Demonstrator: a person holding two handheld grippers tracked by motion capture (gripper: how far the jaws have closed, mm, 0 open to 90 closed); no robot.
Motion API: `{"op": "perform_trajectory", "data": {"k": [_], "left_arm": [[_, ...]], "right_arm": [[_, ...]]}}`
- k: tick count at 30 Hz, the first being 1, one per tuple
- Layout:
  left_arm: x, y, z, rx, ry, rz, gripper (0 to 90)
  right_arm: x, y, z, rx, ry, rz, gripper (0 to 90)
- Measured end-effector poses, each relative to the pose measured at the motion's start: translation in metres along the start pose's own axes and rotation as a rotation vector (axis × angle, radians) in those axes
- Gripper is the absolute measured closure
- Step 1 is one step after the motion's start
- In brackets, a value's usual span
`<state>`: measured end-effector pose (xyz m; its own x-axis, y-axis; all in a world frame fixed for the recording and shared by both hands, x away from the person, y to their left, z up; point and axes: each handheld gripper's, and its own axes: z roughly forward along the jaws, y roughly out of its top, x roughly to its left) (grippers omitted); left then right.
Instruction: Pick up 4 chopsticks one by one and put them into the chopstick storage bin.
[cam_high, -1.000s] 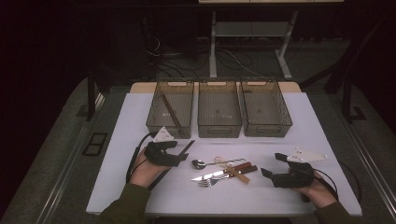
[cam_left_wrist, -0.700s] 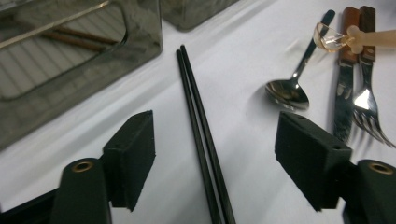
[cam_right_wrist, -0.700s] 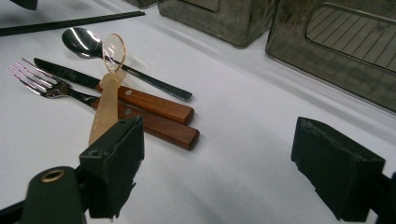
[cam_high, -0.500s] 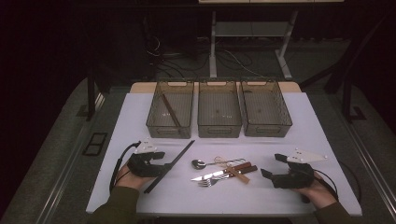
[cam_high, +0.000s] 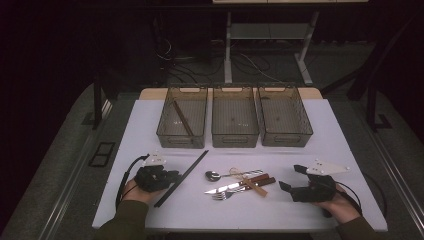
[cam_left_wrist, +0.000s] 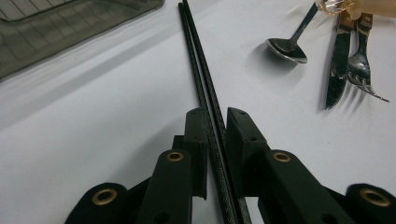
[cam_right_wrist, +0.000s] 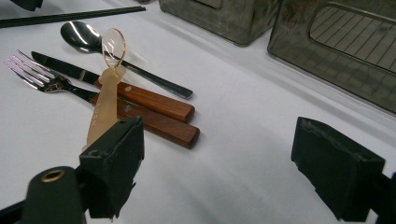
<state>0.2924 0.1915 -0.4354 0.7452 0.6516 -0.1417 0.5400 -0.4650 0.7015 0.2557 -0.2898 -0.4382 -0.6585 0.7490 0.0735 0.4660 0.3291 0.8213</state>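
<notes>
At the lower left of the high view, the left tool (cam_high: 172, 175), lying level, has just closed on the long black chopsticks (cam_high: 182, 177) on the white counter (cam_high: 320, 150), while the right tool (cam_high: 292, 177) rests gaping at lower right.

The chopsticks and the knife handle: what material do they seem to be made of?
The chopsticks: matte black with fine ridges, perhaps plastic or lacquered wood; the look leaves it open. The knife handle: reddish-brown wood with visible grain, a smooth finish and a metal rivet.
</notes>
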Motion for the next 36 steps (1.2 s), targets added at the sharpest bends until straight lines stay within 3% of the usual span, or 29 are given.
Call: {"op": "perform_trajectory", "data": {"k": [13,23,30,36], "left_arm": [[0.0,-0.0015,0.0055,0.038,0.003,-0.004,81.8],[0.0008,-0.0019,0.0069,0.068,0.017,0.021,82.8],[-0.0033,-0.0016,0.0085,0.076,0.046,0.041,83.3],[-0.006,0.0003,0.0091,0.087,0.067,0.034,84.4]], "right_arm": [[0.0,0.0,0.0002,0.005,-0.001,-0.004,17.3],[0.0,0.0,0.0002,0.004,-0.002,-0.004,17.3],[0.0004,0.0,0.0006,0.006,-0.002,-0.006,17.3],[0.0004,0.0002,0.0003,0.004,-0.004,-0.007,17.3]]}}
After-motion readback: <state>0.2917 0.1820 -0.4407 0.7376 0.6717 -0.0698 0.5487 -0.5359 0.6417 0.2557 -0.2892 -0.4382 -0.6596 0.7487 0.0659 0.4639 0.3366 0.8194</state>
